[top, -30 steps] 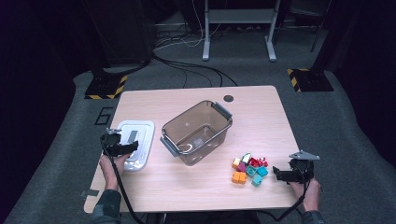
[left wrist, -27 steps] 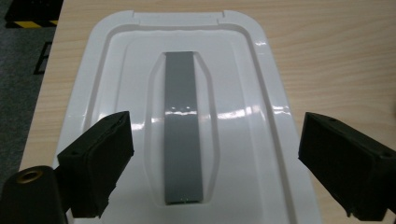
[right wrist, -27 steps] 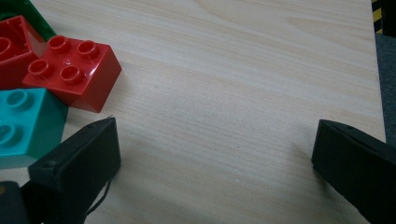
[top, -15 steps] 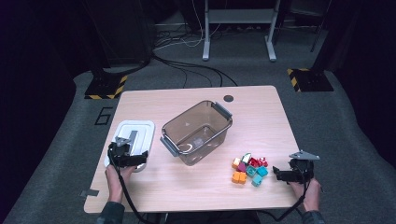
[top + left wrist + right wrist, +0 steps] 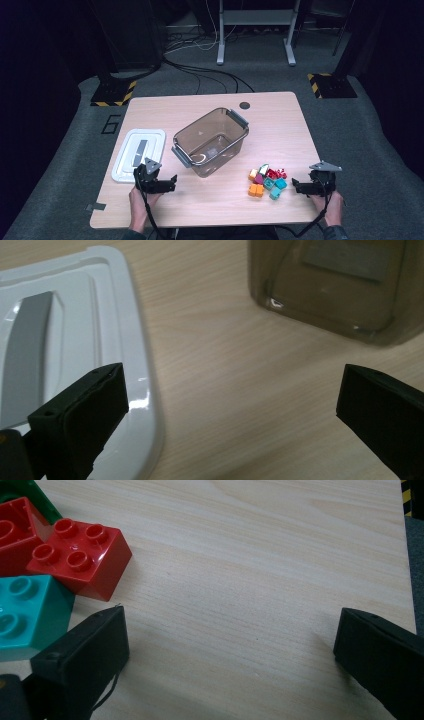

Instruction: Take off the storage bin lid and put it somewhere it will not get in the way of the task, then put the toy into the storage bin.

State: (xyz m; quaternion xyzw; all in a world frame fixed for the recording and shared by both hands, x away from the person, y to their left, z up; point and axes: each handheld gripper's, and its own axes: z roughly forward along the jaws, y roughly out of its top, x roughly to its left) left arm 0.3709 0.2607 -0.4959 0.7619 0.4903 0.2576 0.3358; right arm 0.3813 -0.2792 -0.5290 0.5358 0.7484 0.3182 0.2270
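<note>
Dark lab, wooden table (image 5: 210, 205). Left gripper (image 5: 172, 181) jaws apart, empty; white lid (image 5: 75, 355) under its left jaw, tinted bin (image 5: 340, 285) ahead. Right gripper (image 5: 230, 650) apart; bricks (image 5: 80, 555) just left. Risk: a skewed approach nudges bricks away.

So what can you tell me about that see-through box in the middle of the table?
The clear storage bin is a brownish, see-through plastic tub with rounded corners and a grey latch handle at each short end. It has no lid on and looks empty; a pale label shows through its bottom. It stands upright on the wooden table, turned at an angle to the edges. Nothing touches it: the white lid lies apart to its left.
</note>
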